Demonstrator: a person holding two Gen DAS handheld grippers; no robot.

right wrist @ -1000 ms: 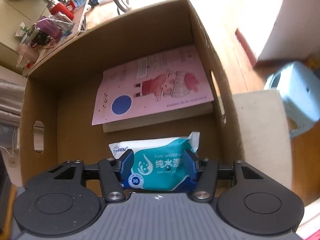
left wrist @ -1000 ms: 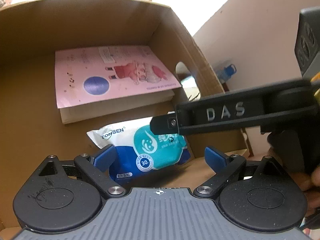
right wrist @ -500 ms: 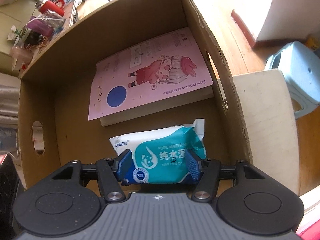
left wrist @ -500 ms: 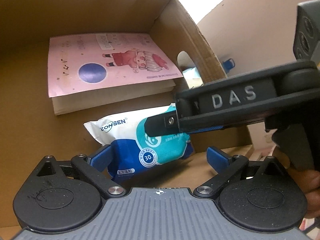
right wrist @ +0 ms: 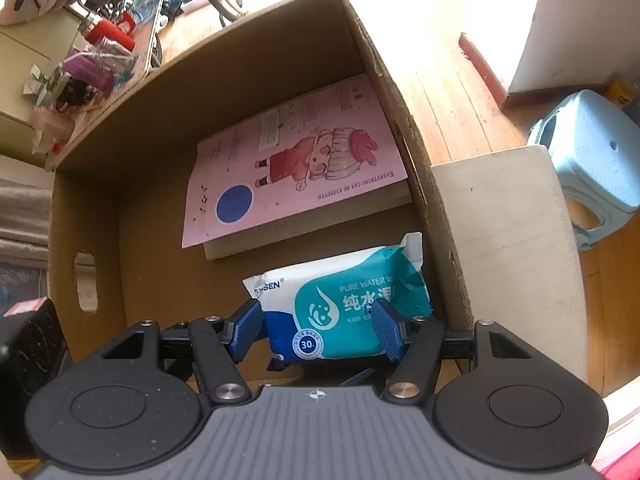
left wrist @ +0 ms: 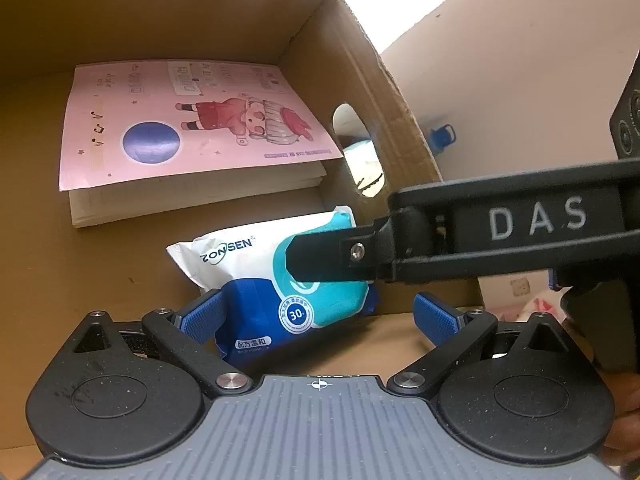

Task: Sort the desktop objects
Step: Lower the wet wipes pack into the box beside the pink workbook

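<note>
Now the right tongs (right wrist: 318, 330) have just been opening; wipes pack (right wrist: 340, 312) sits between their loosened pads on the cardboard box (right wrist: 280, 44) floor. Left tongs (left wrist: 318, 318) spread, empty. Risk: a pad may snag the soft wrapper on withdrawal, dragging it toward the notebook (right wrist: 296, 160) beyond.

both views look steeply down into the same open brown cardboard box (left wrist: 352, 80), each from just behind its own pair of blue-padded fingers. the left wrist view sits close above the near edge and faces the far right corner. the right wrist view looks from higher, so the box rim and the wooden floor (right wrist: 452, 80) show. both share the pink-covered notebook (left wrist: 192, 120) and the white and teal wet wipes pack (right wrist: 352, 304).
</note>
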